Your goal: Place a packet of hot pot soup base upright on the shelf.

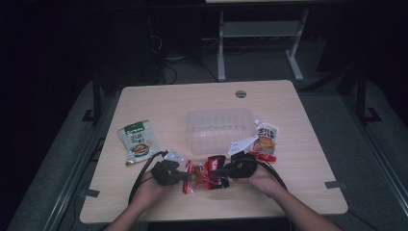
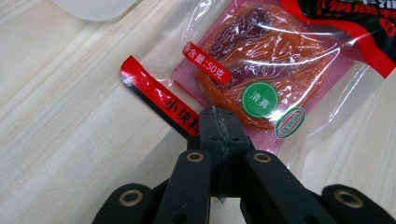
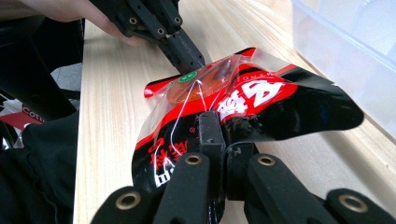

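A red, black and clear sauce packet [image 1: 202, 177] lies near the table's front edge between the two grippers. My left gripper [image 2: 218, 116] is shut on the packet's clear end [image 2: 261, 60], beside the orange block seen through the film. From the opposite side my right gripper [image 3: 215, 123] is shut on the black and red printed end of the packet [image 3: 261, 93], which lifts off the wood. In the right gripper view the left gripper [image 3: 189, 58] pinches the far end. From above, the left gripper [image 1: 185, 177] and right gripper [image 1: 219, 172] face each other.
A clear plastic container [image 1: 219, 127] stands at the table's middle, just behind the grippers. A green packet [image 1: 136, 141] lies to the left, an orange and white packet [image 1: 265, 139] to the right. A round cable hole [image 1: 240, 93] sits near the far edge.
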`<state>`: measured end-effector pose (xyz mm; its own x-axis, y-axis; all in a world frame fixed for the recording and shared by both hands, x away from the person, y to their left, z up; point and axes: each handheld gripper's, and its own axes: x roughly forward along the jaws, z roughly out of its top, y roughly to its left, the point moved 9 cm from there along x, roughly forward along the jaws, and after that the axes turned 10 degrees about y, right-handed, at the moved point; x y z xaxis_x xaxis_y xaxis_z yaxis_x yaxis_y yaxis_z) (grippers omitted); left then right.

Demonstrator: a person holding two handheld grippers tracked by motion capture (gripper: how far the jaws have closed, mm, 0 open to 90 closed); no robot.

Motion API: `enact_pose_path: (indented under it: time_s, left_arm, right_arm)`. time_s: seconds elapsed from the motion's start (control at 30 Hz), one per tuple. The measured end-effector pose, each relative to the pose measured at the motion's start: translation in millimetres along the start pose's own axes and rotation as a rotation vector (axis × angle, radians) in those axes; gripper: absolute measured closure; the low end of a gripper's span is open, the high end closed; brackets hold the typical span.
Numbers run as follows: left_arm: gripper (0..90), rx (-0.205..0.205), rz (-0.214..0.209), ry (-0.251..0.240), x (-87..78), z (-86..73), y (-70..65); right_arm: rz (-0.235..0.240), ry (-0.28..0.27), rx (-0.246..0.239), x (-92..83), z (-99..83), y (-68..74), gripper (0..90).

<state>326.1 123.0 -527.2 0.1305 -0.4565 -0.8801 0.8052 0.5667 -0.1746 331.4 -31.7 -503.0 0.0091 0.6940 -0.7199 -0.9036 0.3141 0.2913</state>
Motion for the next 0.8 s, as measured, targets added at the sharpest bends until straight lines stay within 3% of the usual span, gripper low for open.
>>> enact_pose_path:
  time_s: [0.27,0.33,0.5,0.8]
  left_arm:
    - [89.9,0.004,-0.028,-0.013,-1.9,-0.3,-0.4]
    - [89.9,-0.007,-0.039,-0.034,-4.2,0.5,-1.5]
    - [89.7,0.013,-0.032,-0.044,-10.4,-0.9,1.2]
    - [73.3,0.012,-0.024,-0.069,-20.2,-3.8,7.9]
  right_arm:
    - [0.045,-0.029,-0.026,-5.7,1.8,3.7,89.9]
    - [0.048,-0.042,-0.039,-7.4,3.1,5.1,89.9]
    - [0.055,-0.060,-0.070,-12.7,5.5,8.4,89.9]
    - [0.063,-0.092,-0.070,-27.3,7.4,7.4,90.0]
